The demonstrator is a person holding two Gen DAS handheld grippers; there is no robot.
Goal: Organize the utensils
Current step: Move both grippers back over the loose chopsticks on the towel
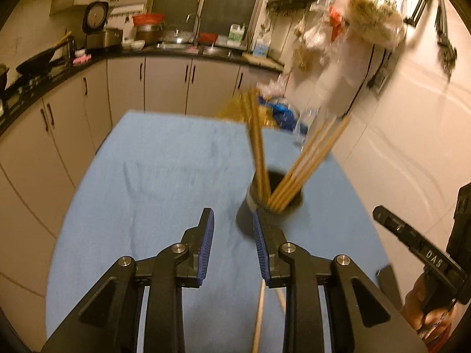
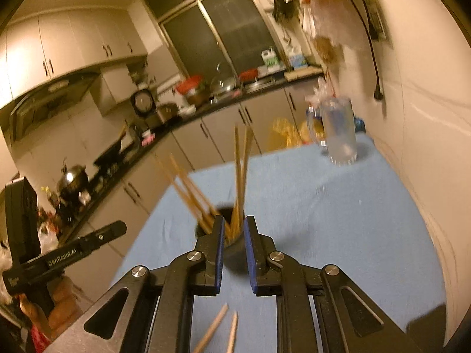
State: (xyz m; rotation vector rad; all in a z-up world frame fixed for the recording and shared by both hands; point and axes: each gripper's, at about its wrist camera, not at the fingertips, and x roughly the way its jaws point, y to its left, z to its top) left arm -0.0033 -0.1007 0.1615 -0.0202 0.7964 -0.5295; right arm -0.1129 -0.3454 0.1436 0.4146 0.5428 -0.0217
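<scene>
My left hand-held gripper (image 1: 232,244) and right hand-held gripper (image 2: 233,250) hover with jaws parted, empty. Beyond stands the dark cylindrical holder (image 1: 270,206) of wooden chopsticks (image 1: 306,161), long axes splaying upward. Two loose wooden chopsticks (image 2: 217,328) lie on the blue-clothed counter (image 1: 162,176), apparently pointing holderward. A careless approach could tip the holder.

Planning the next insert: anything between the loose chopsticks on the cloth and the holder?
Nothing visible. The two loose chopsticks lie on the blue cloth near the dark holder, bare cloth between. The glass jar stands far off. Only the holder's own chopsticks crowd the opening.
</scene>
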